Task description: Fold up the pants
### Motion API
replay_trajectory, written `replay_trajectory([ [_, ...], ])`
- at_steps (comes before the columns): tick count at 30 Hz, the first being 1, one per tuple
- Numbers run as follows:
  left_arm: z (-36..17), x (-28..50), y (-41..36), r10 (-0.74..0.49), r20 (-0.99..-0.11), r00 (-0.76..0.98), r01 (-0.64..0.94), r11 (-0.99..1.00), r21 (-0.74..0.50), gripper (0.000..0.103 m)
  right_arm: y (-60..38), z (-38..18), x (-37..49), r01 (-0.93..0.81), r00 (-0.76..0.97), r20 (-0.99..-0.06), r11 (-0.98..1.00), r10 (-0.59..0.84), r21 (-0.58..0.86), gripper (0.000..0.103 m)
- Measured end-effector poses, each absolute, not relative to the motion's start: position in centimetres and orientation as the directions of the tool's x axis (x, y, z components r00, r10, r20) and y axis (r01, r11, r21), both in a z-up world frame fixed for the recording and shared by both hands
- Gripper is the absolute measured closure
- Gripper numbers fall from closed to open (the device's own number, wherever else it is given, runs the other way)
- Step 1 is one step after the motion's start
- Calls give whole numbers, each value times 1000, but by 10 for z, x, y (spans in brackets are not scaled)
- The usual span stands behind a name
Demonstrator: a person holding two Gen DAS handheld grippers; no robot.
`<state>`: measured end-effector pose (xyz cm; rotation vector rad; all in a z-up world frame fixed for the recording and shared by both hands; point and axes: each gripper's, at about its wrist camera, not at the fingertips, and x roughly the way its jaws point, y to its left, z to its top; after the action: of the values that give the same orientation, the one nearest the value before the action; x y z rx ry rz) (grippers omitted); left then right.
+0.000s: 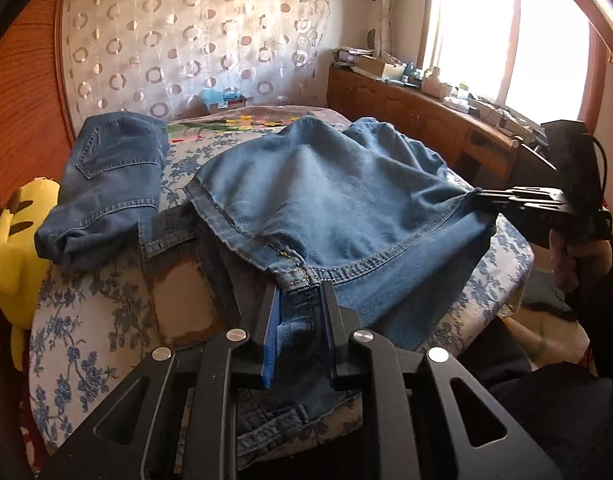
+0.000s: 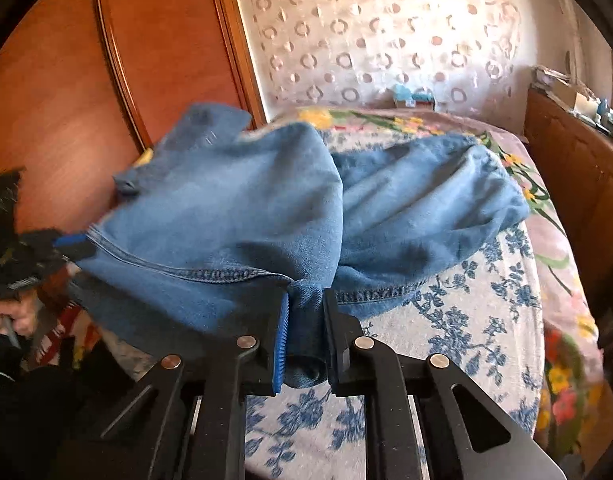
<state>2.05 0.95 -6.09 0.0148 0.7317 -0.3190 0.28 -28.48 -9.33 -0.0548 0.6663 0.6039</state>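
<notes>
Jeans (image 1: 346, 200) edge between clamped jaws

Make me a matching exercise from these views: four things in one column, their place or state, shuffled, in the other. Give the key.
1. light jeans
2. dark jeans
3. yellow plush toy
4. left tongs

A. folded, lying on the bed
B. beside the bed's edge
C. clamped on denim
D. held up at two points

Pairs: 1-D, 2-A, 3-B, 4-C
</notes>
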Motion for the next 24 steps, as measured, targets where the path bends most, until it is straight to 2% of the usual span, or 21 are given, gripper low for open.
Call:
replay_trajectory([
  [6,-63,16,8,-290,-667,686,302,948,-102,83,-292,-117,-8,-528,606,-649,843,460,103,87],
  [8,-62,16,12,-296,-670,681,296,948,-118,80,-290,-115,-4,-517,621,-644,851,447,92,81],
  [10,-60,16,17,-284,-668,688,283,952,-113,68,-289,-108,-3,-498,644,-627,862,437,89,75],
  [11,-57,15,21,-271,-662,699,271,957,-107,57,-287,-104,-1,-497,655,-615,864,439,87,70],
  [12,-55,16,24,-267,-658,704,264,959,-106,50,-282,-100,-3,-500,661,-604,862,445,87,68],
  [13,-53,18,27,-264,-656,708,260,960,-106,49,-278,-97,-2,-509,664,-594,856,455,88,64],
  [15,-50,24,34,-237,-660,713,242,967,-86,35,-266,-93,-2,-525,669,-576,847,470,82,59],
  [16,-50,27,37,-226,-657,719,233,969,-79,33,-261,-92,-2,-530,673,-569,845,472,75,56],
  [24,-50,69,57,-190,-644,741,207,977,-51,33,-198,-108,13,-654,592,-570,753,570,74,55],
])
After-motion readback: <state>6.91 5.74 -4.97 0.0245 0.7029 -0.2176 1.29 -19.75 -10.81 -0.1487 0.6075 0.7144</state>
